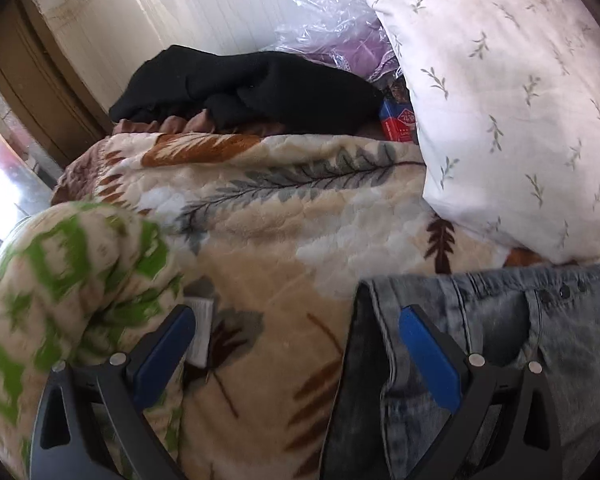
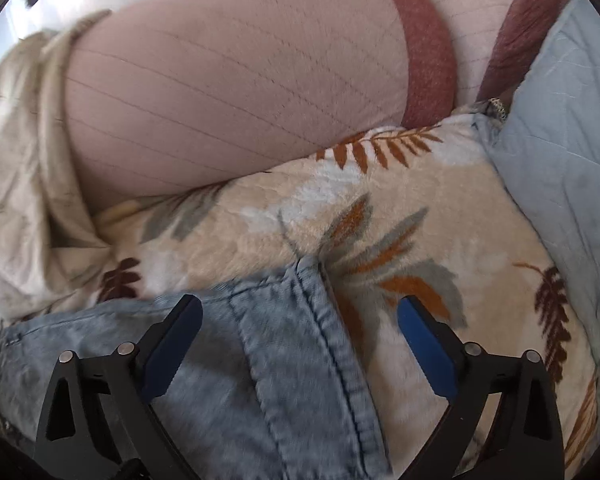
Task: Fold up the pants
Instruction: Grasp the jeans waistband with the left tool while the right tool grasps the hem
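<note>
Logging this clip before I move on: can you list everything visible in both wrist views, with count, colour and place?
jeans: one, light blue denim, flat on the blanket, under both grippers
blanket: one, beige plush with brown and grey leaves, covering the bed
pillow: one, white with small green sprigs, right of the left wrist view
black garment: one, bunched at the far edge of the bed
plastic bag: one, clear over purple cloth, behind the pillow
green-patterned fabric: one, cream and green, near left
pink quilt: one, pink, far side in the right wrist view
left hand-held gripper: one, black with blue pads, open
right hand-held gripper: one, same colours, open over the jeans' edge
</note>
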The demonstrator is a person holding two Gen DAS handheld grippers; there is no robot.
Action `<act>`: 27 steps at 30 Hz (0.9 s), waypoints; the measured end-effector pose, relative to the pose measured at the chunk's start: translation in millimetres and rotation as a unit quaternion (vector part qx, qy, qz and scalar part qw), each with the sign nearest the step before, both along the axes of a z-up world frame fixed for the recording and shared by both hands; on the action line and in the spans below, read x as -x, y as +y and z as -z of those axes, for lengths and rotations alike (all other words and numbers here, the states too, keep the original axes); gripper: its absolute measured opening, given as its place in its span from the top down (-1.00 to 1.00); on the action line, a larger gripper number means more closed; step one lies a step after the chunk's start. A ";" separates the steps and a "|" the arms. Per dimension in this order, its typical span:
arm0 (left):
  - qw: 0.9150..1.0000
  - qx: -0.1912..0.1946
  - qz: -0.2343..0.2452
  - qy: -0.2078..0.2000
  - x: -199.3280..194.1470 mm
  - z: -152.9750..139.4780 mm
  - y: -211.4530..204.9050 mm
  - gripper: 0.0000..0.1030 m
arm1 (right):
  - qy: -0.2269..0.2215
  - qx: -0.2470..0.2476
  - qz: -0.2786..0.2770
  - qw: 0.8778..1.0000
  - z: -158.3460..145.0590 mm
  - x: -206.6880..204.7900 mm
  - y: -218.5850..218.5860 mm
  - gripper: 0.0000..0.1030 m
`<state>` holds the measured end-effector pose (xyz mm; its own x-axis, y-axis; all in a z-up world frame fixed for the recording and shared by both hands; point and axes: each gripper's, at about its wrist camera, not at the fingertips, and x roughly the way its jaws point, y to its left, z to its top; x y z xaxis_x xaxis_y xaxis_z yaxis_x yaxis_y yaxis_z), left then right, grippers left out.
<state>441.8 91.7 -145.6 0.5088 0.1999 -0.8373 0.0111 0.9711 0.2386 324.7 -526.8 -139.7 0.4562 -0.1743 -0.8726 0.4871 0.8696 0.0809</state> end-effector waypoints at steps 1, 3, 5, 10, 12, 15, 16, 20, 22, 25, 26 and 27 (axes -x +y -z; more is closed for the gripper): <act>1.000 0.006 0.002 0.003 -4.0 1.4 0.6 -1.00 | 0.009 0.001 0.003 1.000 4.3 -5.5 -2.7 -0.87; 1.000 0.015 0.004 0.006 -10.6 4.4 0.7 -1.00 | 0.018 -0.006 0.001 1.000 10.9 -12.4 -4.9 -0.70; 1.000 0.016 0.006 0.010 -17.3 8.6 -0.6 -1.00 | 0.016 -0.017 -0.003 1.000 15.3 -17.0 -6.4 -0.63; 0.999 0.025 0.002 0.023 -25.4 17.4 2.7 -1.00 | 0.049 -0.032 -0.015 0.998 32.1 -27.7 -0.6 -0.20; 0.999 0.031 -0.002 0.030 -29.3 20.5 3.9 -1.00 | 0.052 -0.017 -0.015 0.998 34.7 -29.6 3.4 -0.19; 0.998 0.043 -0.004 0.040 -37.0 24.1 3.4 -0.99 | 0.055 -0.016 -0.008 0.998 34.8 -30.1 3.7 -0.17; 0.998 0.048 -0.004 0.040 -38.7 24.5 2.8 -0.99 | 0.054 -0.014 -0.009 0.998 34.5 -30.4 4.0 -0.17; 0.996 0.067 0.009 0.063 -43.1 32.4 -8.4 -0.89 | 0.051 -0.006 -0.011 0.999 34.5 -31.4 5.3 -0.15; 0.995 0.070 0.018 0.072 -44.3 36.6 -15.8 -0.69 | 0.051 -0.004 -0.009 0.999 35.7 -32.2 6.8 -0.14; 0.992 0.093 0.025 0.081 -46.4 40.2 -23.4 -0.38 | 0.051 0.002 -0.007 0.999 38.4 -32.5 10.0 -0.14; 0.991 0.103 0.026 0.083 -46.4 41.7 -26.2 -0.25 | 0.050 0.003 -0.007 0.999 38.6 -32.1 11.8 -0.13; 0.990 0.110 0.030 0.088 -47.7 44.1 -29.3 -0.07 | 0.049 0.003 -0.006 0.999 39.0 -32.6 13.2 -0.12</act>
